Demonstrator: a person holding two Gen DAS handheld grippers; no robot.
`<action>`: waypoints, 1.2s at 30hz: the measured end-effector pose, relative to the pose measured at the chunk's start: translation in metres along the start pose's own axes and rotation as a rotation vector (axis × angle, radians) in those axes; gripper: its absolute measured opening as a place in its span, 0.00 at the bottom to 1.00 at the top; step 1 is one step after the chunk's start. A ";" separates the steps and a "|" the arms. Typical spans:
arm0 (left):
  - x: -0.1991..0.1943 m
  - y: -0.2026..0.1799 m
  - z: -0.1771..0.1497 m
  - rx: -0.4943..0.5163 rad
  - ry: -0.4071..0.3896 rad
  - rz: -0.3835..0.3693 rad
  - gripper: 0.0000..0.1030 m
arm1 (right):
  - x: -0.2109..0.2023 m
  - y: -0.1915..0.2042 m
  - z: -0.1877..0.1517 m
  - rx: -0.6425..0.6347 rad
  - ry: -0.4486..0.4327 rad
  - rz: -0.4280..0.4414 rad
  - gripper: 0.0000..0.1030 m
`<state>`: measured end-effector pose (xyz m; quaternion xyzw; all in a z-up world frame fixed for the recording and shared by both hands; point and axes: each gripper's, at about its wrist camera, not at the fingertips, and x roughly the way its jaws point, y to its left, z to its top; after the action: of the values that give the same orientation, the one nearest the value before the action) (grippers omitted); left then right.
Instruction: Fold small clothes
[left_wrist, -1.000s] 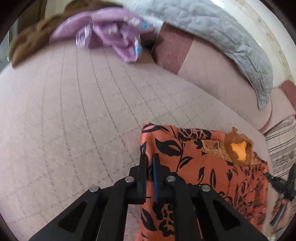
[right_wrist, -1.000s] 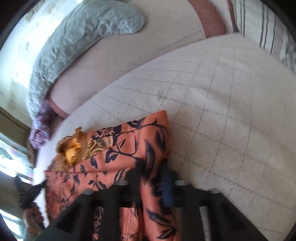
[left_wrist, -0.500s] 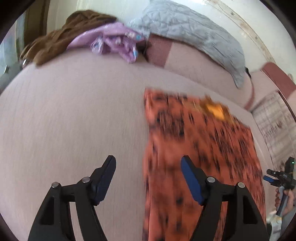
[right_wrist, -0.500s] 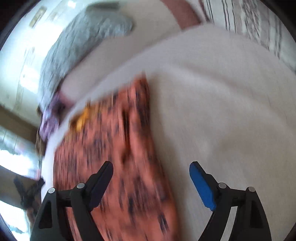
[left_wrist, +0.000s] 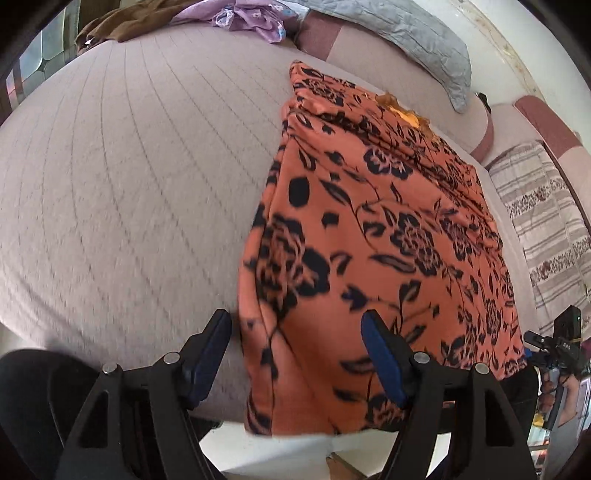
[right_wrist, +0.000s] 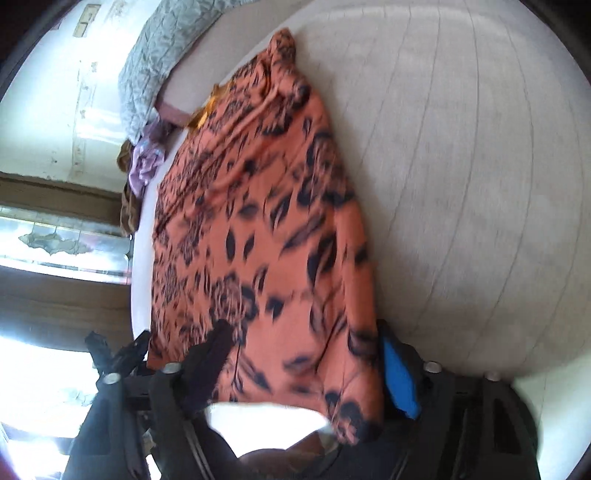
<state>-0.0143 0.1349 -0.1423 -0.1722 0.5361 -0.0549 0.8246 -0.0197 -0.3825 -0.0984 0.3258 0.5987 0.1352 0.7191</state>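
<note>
An orange garment with black flowers (left_wrist: 373, 236) lies folded lengthwise on the pinkish bed (left_wrist: 129, 177), its near end hanging over the bed's edge. A yellow-brown collar (left_wrist: 402, 110) shows at its far end. My left gripper (left_wrist: 295, 350) is open and empty over the garment's near left corner. My right gripper (right_wrist: 306, 369) is open and empty over the near right corner of the garment (right_wrist: 258, 221). The right gripper also shows at the right edge of the left wrist view (left_wrist: 554, 347).
A purple garment (left_wrist: 255, 18) and a brown one (left_wrist: 129, 22) lie at the bed's far end. A grey quilted pillow (left_wrist: 406, 33) and a striped cloth (left_wrist: 546, 229) lie to the right. A window (right_wrist: 62, 240) is on the left of the right wrist view.
Both grippers let go of the garment's far corners, opened and drew back to the near edge of the bed. The garment now lies flat, folded over.
</note>
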 end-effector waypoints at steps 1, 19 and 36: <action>-0.002 0.001 -0.003 -0.008 0.001 0.001 0.71 | 0.003 0.005 -0.006 -0.028 -0.006 -0.039 0.69; 0.001 -0.011 -0.033 0.017 0.009 0.239 0.55 | 0.019 0.020 -0.025 -0.087 0.017 -0.138 0.40; 0.000 -0.013 -0.036 0.016 0.015 0.198 0.19 | 0.024 0.015 -0.020 -0.071 0.030 -0.102 0.40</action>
<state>-0.0455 0.1147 -0.1508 -0.1116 0.5563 0.0212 0.8232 -0.0294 -0.3512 -0.1082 0.2671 0.6201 0.1246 0.7270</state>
